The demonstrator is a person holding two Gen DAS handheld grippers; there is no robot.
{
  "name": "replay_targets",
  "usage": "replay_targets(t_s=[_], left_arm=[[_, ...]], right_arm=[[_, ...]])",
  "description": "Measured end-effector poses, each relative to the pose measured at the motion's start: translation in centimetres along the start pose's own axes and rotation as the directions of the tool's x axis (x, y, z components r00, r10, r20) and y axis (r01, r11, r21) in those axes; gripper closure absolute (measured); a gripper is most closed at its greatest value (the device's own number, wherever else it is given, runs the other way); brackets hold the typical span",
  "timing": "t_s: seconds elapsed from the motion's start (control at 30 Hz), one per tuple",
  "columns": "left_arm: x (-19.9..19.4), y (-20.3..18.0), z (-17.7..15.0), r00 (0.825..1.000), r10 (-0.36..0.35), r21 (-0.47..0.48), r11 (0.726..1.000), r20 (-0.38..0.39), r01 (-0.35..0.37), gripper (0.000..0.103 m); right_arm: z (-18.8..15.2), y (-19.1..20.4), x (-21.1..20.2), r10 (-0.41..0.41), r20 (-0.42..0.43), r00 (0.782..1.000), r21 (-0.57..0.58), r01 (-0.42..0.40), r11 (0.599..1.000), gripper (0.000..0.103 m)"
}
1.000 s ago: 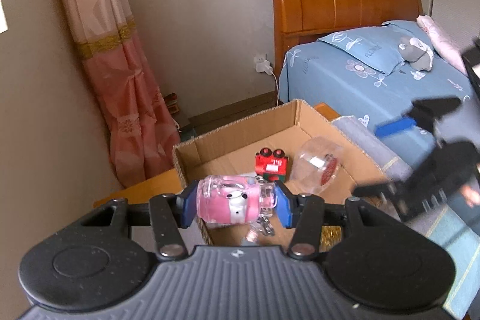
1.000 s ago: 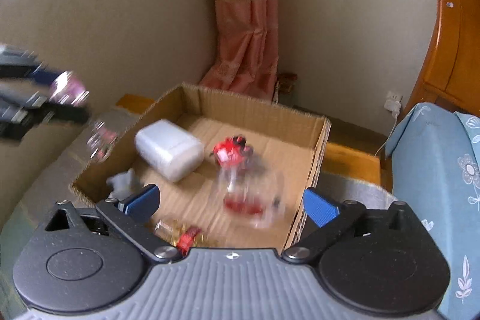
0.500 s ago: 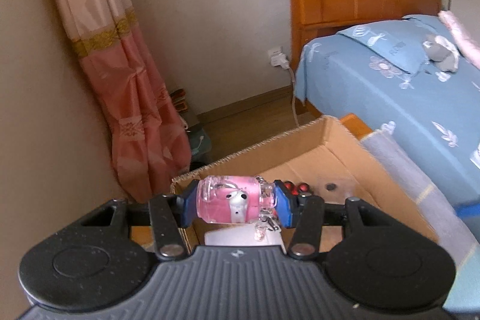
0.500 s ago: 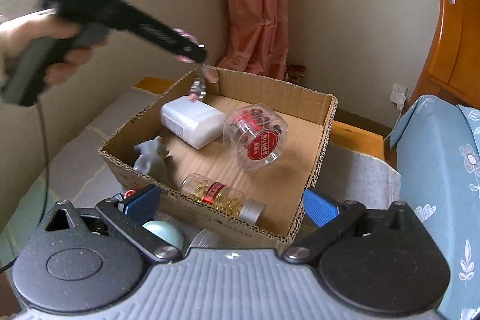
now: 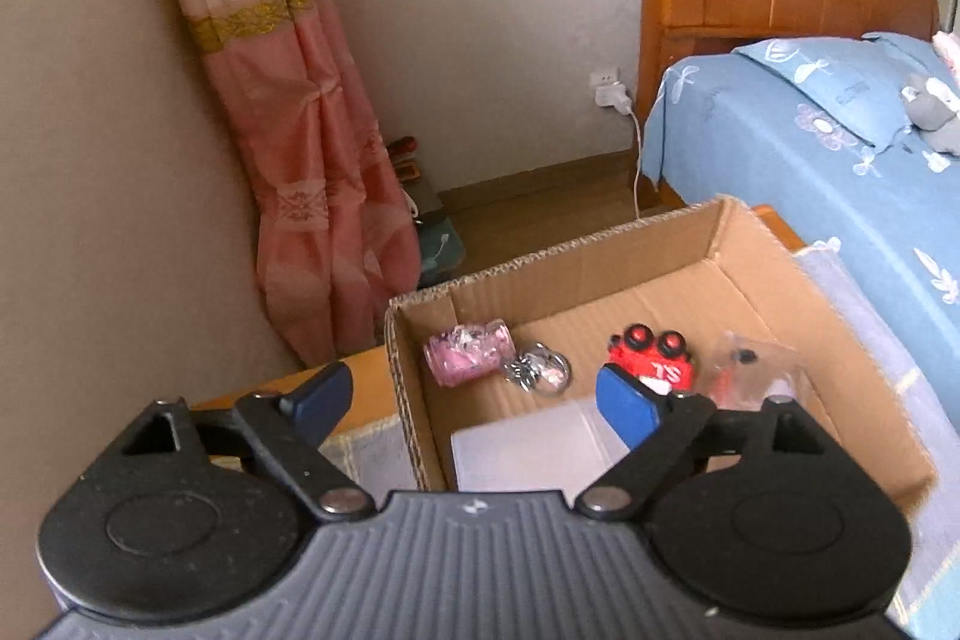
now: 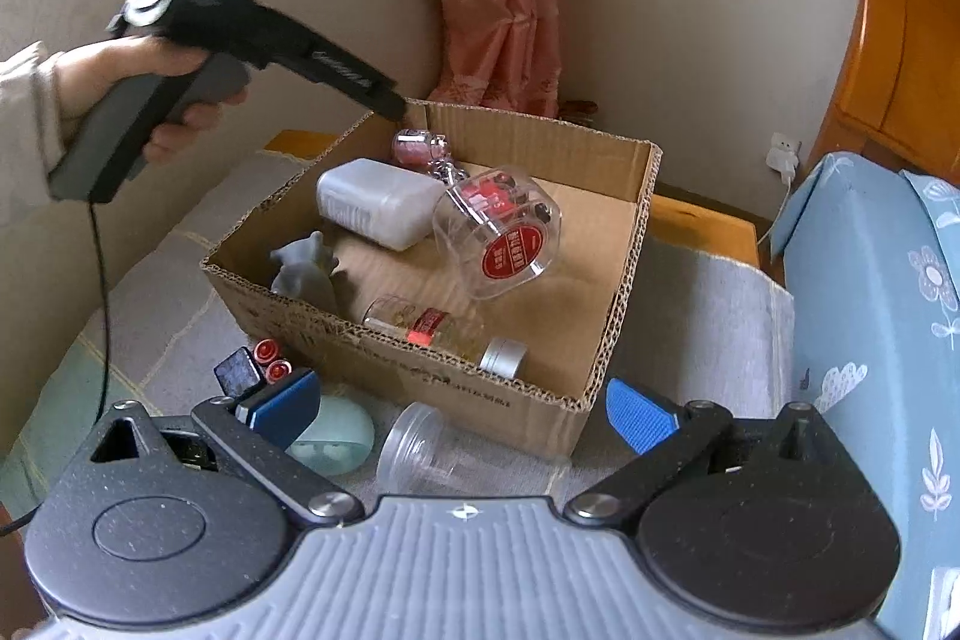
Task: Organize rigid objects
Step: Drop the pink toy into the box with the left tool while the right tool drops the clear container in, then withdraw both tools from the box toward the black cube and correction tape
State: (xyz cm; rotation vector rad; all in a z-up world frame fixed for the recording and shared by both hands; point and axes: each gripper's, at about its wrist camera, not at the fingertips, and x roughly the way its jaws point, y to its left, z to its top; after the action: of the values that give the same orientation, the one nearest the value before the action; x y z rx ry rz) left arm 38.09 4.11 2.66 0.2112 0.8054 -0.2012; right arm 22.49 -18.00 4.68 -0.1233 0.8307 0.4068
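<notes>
The left gripper (image 5: 474,397) is seen spread wide and empty above the near left corner of the box (image 5: 576,250). The pink keychain (image 5: 468,353) is found lying in the box's far left corner, its metal ring (image 5: 537,370) just beside it. To the right, a white case (image 5: 528,451), a red toy (image 5: 651,361) and a clear jar (image 5: 753,370) are seen on the box floor.

In the right wrist view, a grey figure (image 6: 303,268), a small bottle (image 6: 444,331) and the jar are also seen inside the box. The right gripper (image 6: 462,409) is held wide and empty before the box, over a clear cup (image 6: 468,454), a teal case (image 6: 339,439) and a small toy (image 6: 255,367) lying outside on the cloth (image 6: 696,316).
</notes>
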Motion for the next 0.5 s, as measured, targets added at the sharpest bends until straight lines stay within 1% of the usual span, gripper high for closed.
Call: replay_targets(t_s=[0.07, 0.27, 0.4, 0.47, 0.5], left_arm=[[-1.3, -0.1, -0.7, 1.0, -0.006, 0.003, 1.0, 0.01, 0.006, 0.007], [-5.2, -0.5, -3.1, 0.998, -0.023, 0.006, 1.0, 0.055, 0.023, 0.007], [-7.3, -0.9, -5.7, 0.998, -0.04, 0.002, 0.999, 0.056, 0.04, 0.003], [-8.2, -1.3, -7.4, 0.998, -0.036, 0.005, 0.999, 0.058, 0.035, 0.003], [-8.5, -1.5, -8.1, 0.998, -0.022, 0.014, 1.0, 0.051, 0.022, 0.003]], right_arm=[[-0.4, 0.3, -0.3, 0.004, -0.001, 1.0, 0.017, -0.004, 1.0, 0.0], [-2.0, 1.8, -1.2, 0.016, -0.001, 1.0, 0.045, -0.016, 0.999, 0.0], [-3.8, 3.0, -1.2, 0.003, -0.008, 1.0, 0.071, -0.003, 0.997, 0.0], [-4.9, 3.4, -0.8, -0.011, -0.017, 1.0, 0.09, 0.012, 0.996, 0.0], [-5.4, 3.6, -0.5, -0.024, -0.022, 0.999, 0.098, 0.026, 0.995, 0.0]])
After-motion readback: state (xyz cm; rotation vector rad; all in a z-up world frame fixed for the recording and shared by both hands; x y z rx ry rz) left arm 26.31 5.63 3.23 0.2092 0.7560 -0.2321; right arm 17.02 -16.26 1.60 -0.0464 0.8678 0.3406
